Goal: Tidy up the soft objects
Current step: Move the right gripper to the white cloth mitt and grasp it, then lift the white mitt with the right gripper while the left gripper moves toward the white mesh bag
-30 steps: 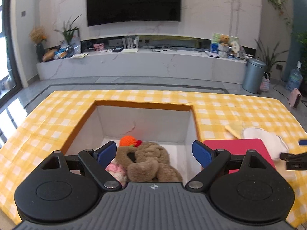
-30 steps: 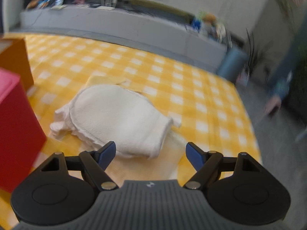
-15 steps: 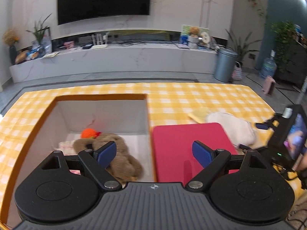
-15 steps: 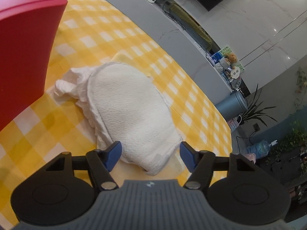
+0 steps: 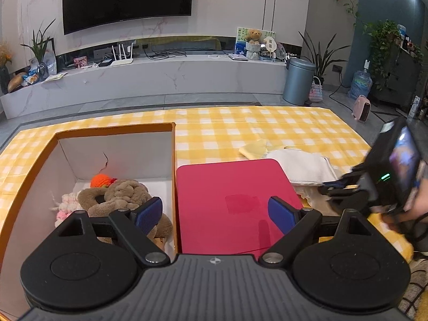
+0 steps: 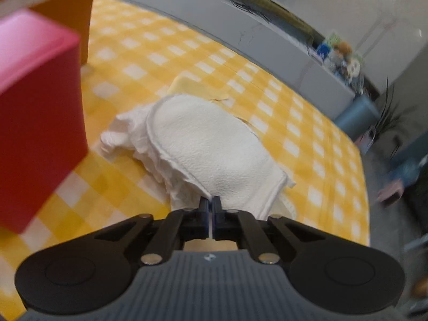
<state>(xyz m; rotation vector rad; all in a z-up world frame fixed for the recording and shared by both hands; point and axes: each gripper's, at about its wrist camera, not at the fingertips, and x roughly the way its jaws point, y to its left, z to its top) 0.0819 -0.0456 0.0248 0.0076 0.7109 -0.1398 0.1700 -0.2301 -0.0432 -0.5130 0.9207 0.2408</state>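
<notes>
A white cloth mitt (image 6: 214, 149) lies on the yellow checked tablecloth (image 6: 165, 53) with a pale yellow cloth (image 6: 195, 85) behind it. My right gripper (image 6: 211, 206) is shut on the mitt's near edge, pinching the fabric between its pads; it also shows at the right of the left wrist view as the right gripper (image 5: 331, 186) beside the mitt (image 5: 302, 165). My left gripper (image 5: 215, 212) is open with nothing between its fingers, above the seam between the orange-rimmed box (image 5: 112, 129) and a red box (image 5: 235, 200). The open box holds a brown plush (image 5: 120, 195), an orange knit toy (image 5: 103, 180) and a pink-white one (image 5: 65, 206).
The red box (image 6: 34, 107) stands just left of the mitt. A hand (image 5: 412, 208) holds the right gripper at the table's right edge. Beyond the table are a grey floor, a marble TV bench (image 5: 160, 77) and a metal bin (image 5: 298, 80).
The right gripper's jaws have closed from wide apart onto the mitt's near edge. The left gripper's view has swung right, from over the open box to the seam with the red box.
</notes>
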